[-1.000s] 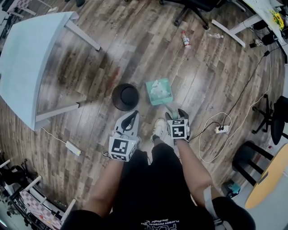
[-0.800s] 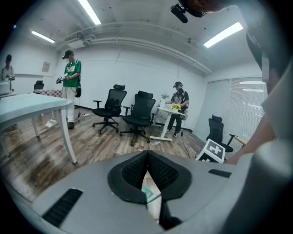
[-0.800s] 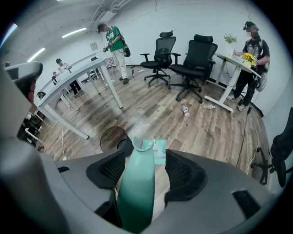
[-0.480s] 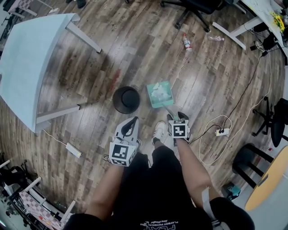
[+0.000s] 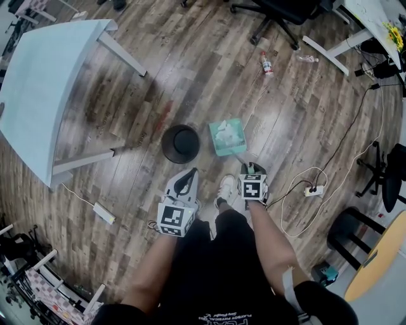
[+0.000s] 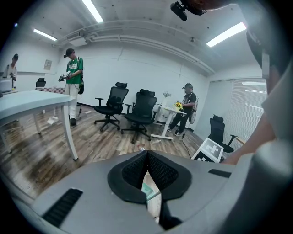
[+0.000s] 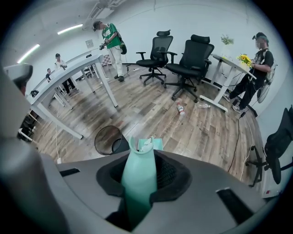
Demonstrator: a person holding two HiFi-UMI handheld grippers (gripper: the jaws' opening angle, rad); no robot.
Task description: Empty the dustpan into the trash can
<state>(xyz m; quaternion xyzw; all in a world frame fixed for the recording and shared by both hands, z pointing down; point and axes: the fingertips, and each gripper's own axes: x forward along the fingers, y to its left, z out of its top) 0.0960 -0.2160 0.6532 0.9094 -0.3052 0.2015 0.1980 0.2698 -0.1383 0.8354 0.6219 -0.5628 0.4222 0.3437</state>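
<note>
A teal dustpan holding white paper scraps lies on the wood floor, just right of a round black trash can. Its teal handle runs back toward me and sits between the jaws of my right gripper, which are closing and pressing on it. The right gripper view looks steeply down the handle, with the trash can to its left. My left gripper hangs shut and empty just short of the can, its pads meeting at the tips.
A white table stands at the left. A power strip lies by its leg, and a white cord with a socket at the right. A bottle and office chairs are farther off. My shoe is between the grippers.
The right gripper's jaws have closed from wide open onto the dustpan handle. Both hands have stayed about where they were.
</note>
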